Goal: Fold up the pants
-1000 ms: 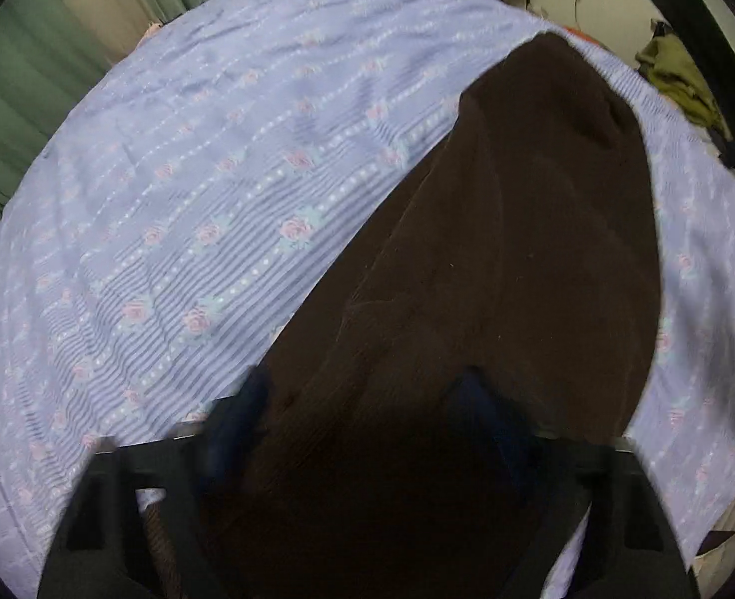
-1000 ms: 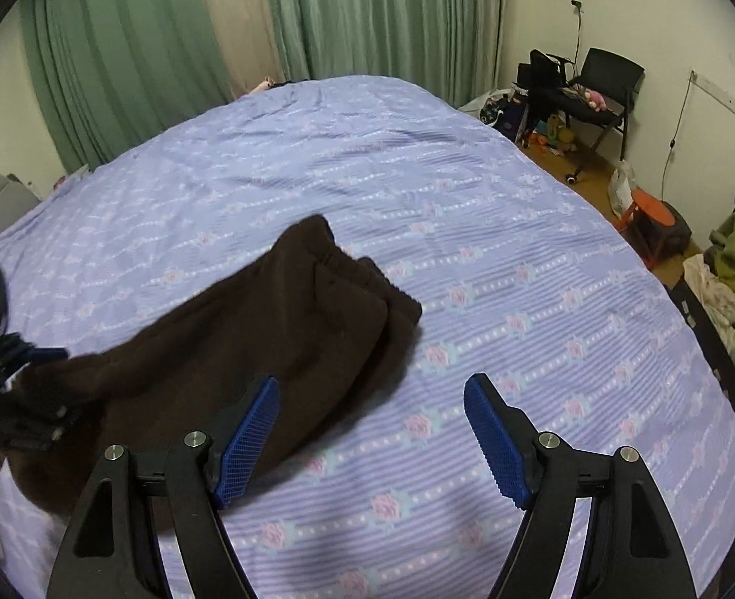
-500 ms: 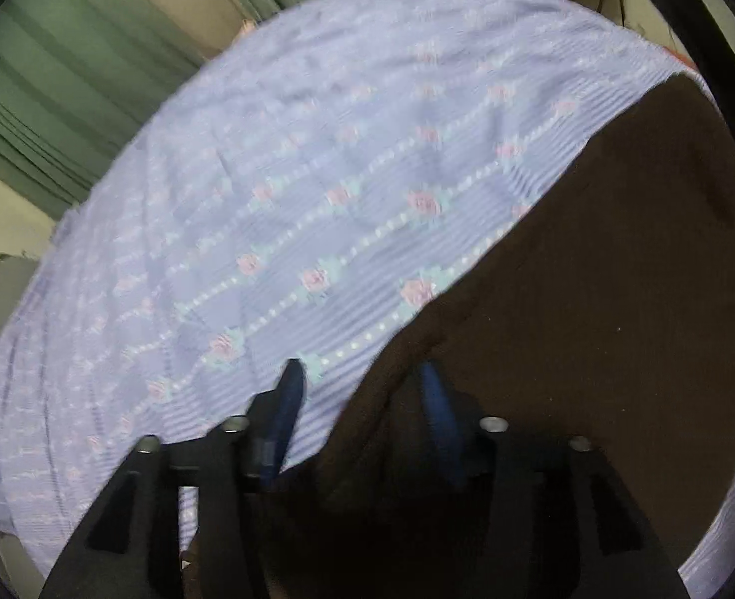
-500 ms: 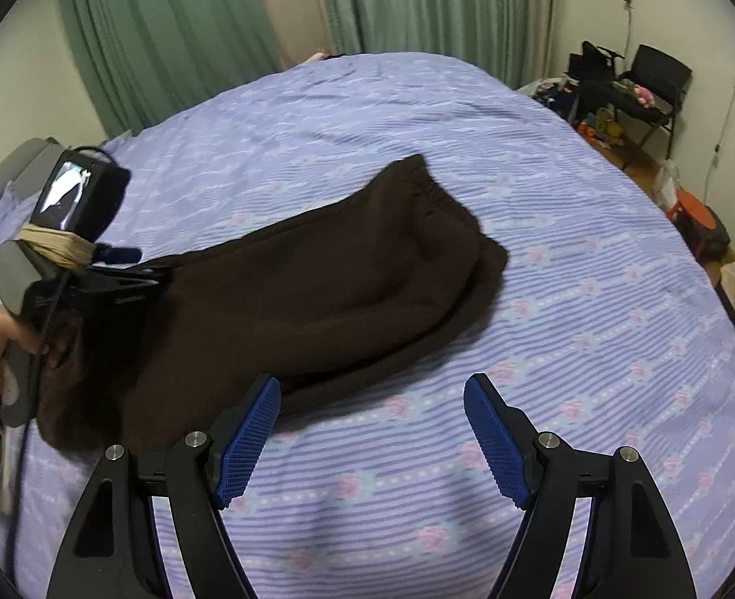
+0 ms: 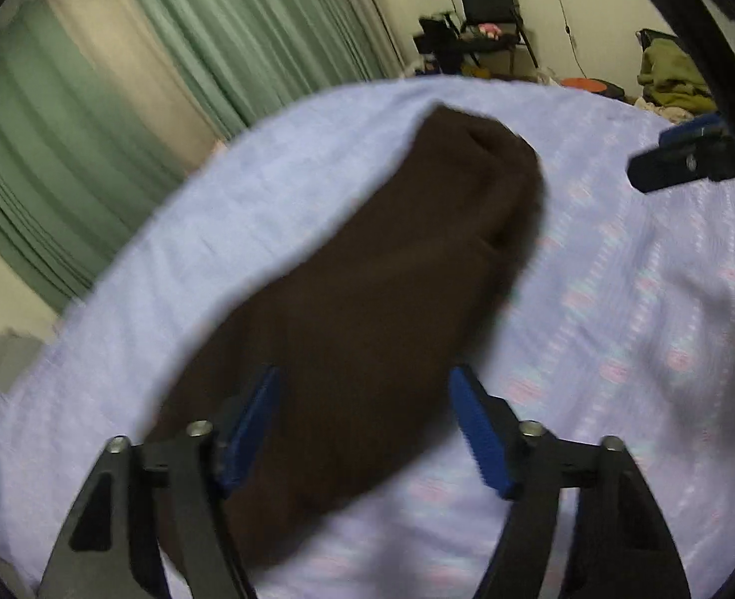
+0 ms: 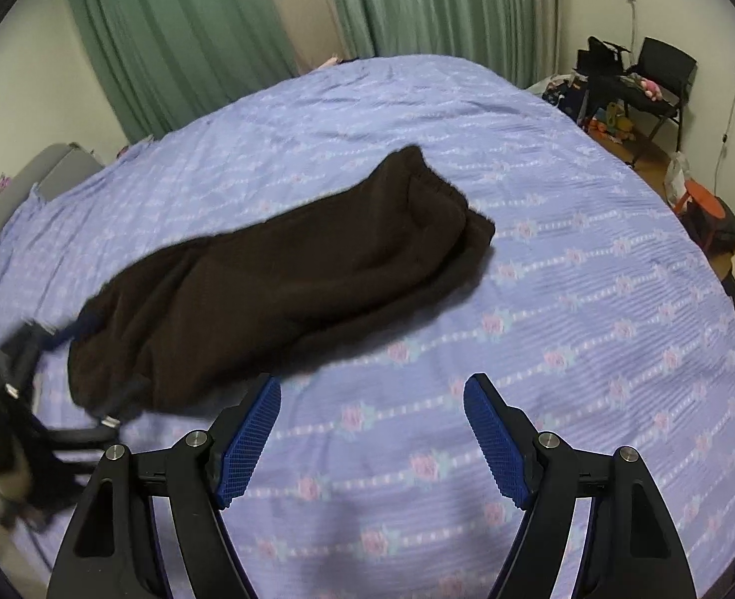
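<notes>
The dark brown pants (image 6: 277,279) lie on the bed (image 6: 592,309) as one long, doubled-over bundle, running slantwise across the lilac bedspread with its rows of pink roses. The gathered end of the pants (image 5: 487,149) points toward the green curtains (image 6: 178,35), and one layer there sits slightly offset from the other, so a dark lip sticks out at the side. The fabric looks thick and fuzzy, lying slack with soft creases along its length.

The left hand-held gripper (image 5: 365,429) sits at the near end of the pants, its blue pads spread wide apart with brown cloth between and beneath them; neither pad appears to pinch anything, though that view is blurred. From the right wrist view the same tool shows as a dark smear at the near end of the pants (image 6: 33,399), just beside the cloth.

The right hand-held gripper (image 6: 372,437) hovers over bare bedspread just beside the long edge of the pants, its jaws wide open and holding nothing. Its blue tip also shows in the left wrist view (image 5: 687,159), off to the side of the gathered end.

Beyond the pants, past the far side of the bed, a black chair (image 6: 662,75) stands against the wall with clutter around it, and a red stool (image 6: 707,204) sits on the floor.
</notes>
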Tool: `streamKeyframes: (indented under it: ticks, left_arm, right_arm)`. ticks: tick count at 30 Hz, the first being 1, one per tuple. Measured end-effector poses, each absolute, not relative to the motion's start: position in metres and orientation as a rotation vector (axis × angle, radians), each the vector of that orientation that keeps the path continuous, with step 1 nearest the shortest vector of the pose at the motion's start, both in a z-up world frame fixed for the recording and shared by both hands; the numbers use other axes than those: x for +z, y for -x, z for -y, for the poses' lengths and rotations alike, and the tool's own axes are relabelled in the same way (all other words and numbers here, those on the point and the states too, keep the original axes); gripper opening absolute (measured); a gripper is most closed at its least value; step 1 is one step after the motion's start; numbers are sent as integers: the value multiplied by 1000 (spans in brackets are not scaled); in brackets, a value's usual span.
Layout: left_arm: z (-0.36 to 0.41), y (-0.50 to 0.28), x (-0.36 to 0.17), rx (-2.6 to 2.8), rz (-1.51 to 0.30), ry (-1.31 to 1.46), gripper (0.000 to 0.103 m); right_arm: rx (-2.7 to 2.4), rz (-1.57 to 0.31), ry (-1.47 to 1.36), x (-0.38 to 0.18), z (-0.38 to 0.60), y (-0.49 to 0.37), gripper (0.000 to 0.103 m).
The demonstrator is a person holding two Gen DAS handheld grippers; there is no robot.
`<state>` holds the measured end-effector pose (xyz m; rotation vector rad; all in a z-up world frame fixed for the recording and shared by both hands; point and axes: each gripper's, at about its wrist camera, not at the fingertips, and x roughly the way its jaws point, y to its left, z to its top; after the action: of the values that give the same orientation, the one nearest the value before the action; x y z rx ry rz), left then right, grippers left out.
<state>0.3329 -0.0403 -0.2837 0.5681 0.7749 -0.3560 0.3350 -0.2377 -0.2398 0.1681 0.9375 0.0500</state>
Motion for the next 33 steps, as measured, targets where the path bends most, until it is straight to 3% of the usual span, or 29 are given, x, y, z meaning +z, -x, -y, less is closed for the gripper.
streamKeyframes:
  ticks: [2, 7, 9, 11, 14, 22, 33]
  left_arm:
    - [49, -335, -301, -331, -788, -563, 59]
    - [69, -346, -323, -293, -772, -626, 55]
    - [69, -364, -322, -279, -782, -655, 41]
    - [67, -372, -315, -298, -804, -636, 17]
    - [44, -390, -277, -367, -845, -451, 14]
    - [-22, -469, -251, -513, -1079, -59, 12]
    - [-45, -480, -231, -550, -1079, -46, 12]
  right_arm:
    - [64, -956, -151, -248, 234, -330, 77]
    - [80, -989, -145, -265, 230, -319, 76]
    - [83, -999, -146, -269, 231, -318, 75]
    - [97, -1000, -144, -271, 230, -316, 73]
    - [145, -993, -156, -272, 229, -317, 67]
    - [452, -900, -146, -258, 186, -356, 59]
    - [780, -930, -8, -266, 96, -440, 56]
